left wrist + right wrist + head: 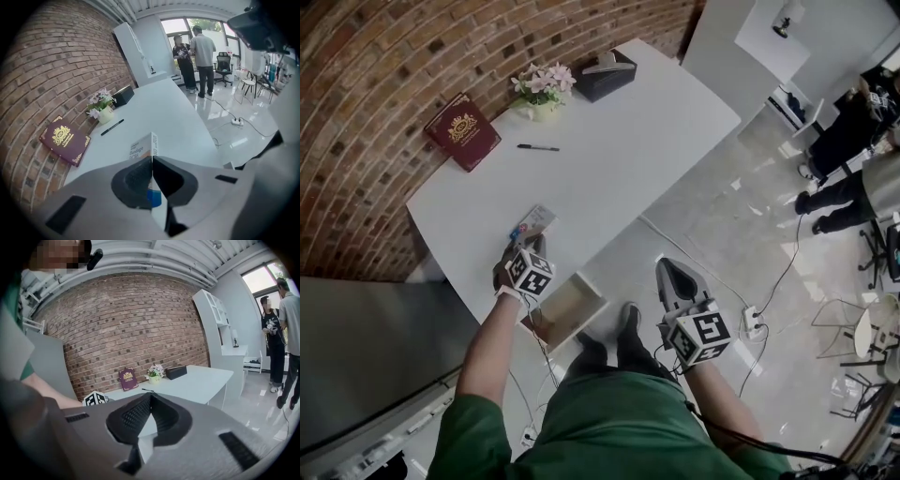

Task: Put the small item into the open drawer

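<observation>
A small bandage box (536,221) sits at the near edge of the white table (609,159). My left gripper (532,244) is on it. In the left gripper view the jaws are shut on the box (142,146), which stands on edge between the pads with its white and blue end showing behind them. The open drawer (577,302) hangs under the table edge, just right of and below that gripper. My right gripper (669,269) hovers over the floor to the right of the drawer. In the right gripper view its jaws (150,398) are shut with nothing between them.
On the table lie a dark red book (462,130), a pot of flowers (544,86), a black pen (538,147) and a black box (605,73). A power strip and cable (753,323) lie on the floor. People stand at the far right (844,131).
</observation>
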Demonstrator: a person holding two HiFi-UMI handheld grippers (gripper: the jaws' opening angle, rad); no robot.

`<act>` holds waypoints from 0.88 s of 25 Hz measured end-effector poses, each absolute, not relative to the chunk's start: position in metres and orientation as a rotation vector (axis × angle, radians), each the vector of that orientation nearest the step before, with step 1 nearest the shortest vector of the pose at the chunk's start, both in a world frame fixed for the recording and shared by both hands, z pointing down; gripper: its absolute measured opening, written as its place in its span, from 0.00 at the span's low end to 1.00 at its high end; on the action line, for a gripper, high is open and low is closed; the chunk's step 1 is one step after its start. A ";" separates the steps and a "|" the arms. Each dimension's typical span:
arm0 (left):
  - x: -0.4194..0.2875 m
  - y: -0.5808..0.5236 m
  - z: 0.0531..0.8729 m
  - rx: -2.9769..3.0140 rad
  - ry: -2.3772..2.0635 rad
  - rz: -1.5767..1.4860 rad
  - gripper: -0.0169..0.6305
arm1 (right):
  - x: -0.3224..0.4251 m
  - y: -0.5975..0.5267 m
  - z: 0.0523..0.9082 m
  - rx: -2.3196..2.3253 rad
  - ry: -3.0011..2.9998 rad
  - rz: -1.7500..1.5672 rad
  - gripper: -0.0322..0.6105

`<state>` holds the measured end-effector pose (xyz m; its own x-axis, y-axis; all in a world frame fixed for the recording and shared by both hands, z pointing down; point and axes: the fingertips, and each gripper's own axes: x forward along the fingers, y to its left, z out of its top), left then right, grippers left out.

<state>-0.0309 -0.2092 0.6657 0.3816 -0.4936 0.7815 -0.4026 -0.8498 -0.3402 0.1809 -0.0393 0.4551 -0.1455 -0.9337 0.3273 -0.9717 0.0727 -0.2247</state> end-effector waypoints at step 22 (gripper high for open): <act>-0.045 -0.170 0.699 -2.517 0.810 -1.525 0.29 | 0.158 -0.047 0.472 1.878 -2.290 0.682 0.05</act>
